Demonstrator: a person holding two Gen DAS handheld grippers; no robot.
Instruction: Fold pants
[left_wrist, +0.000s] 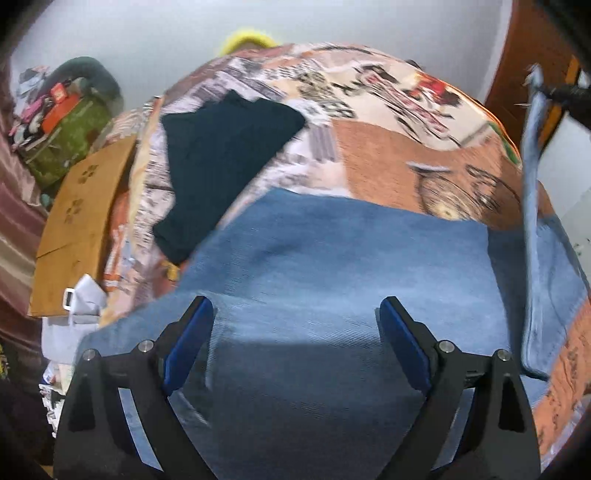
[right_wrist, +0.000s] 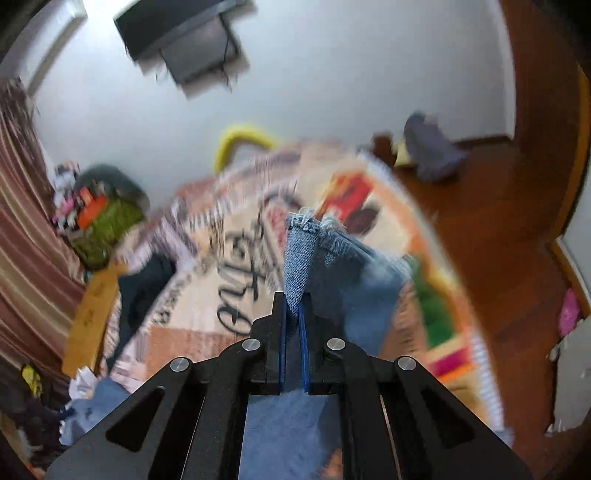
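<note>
Blue denim pants (left_wrist: 332, 258) lie spread over a patterned bedspread (left_wrist: 388, 158). My left gripper (left_wrist: 295, 325) hovers just above the denim, jaws wide open, nothing between the pads. In the right wrist view my right gripper (right_wrist: 293, 306) is shut on the frayed hem of a pant leg (right_wrist: 299, 254), lifted clear above the bed, and the denim trails down under the fingers. That lifted leg (left_wrist: 533, 206) hangs as a strip at the right edge of the left wrist view.
A dark folded garment (left_wrist: 221, 166) lies on the bedspread's left. A brown cardboard sheet (left_wrist: 81, 221) and a green bag (left_wrist: 66, 144) of clutter stand beside the bed. Wooden floor (right_wrist: 498, 221) lies right, with a dark wall-mounted screen (right_wrist: 184, 37).
</note>
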